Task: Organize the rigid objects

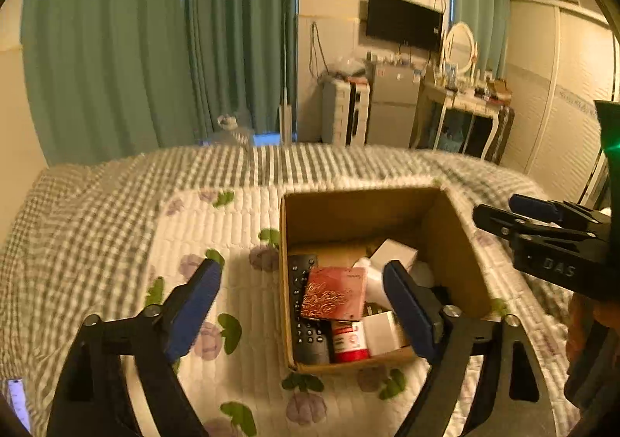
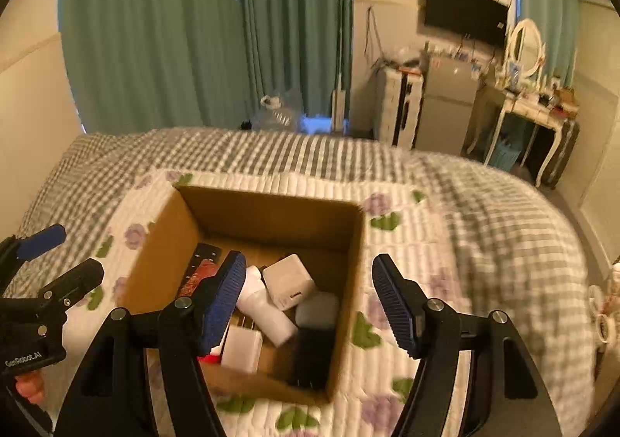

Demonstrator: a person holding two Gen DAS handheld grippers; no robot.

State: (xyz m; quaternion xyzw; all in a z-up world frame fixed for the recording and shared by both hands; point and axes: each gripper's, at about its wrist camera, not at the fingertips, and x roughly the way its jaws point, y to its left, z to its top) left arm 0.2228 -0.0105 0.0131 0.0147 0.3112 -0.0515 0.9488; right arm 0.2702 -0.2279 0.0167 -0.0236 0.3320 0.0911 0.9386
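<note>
From the left wrist view, the left tongs (image 1: 302, 295) are hanging wide apart and gripping nothing, one finger over the quilted bed (image 1: 232, 227), the other over the cardboard box (image 1: 457, 243). Inside the box are lying a black remote (image 1: 304, 324), a copper-red card (image 1: 335, 293), a red-and-white tub (image 1: 350, 342) and white blocks. The right tongs (image 1: 503, 214) are showing at the right edge, fingers seemingly close together; I cannot tell more.

From the right wrist view, the right tongs (image 2: 310, 297) are gaping wide and carrying nothing above the box (image 2: 155, 251), where a white charger (image 2: 288, 282), a white bottle (image 2: 263, 309) and a dark block (image 2: 314, 355) are resting. No loose items are showing on the bed (image 2: 484, 227), so the sorting is looking nearly or fully finished.
</note>
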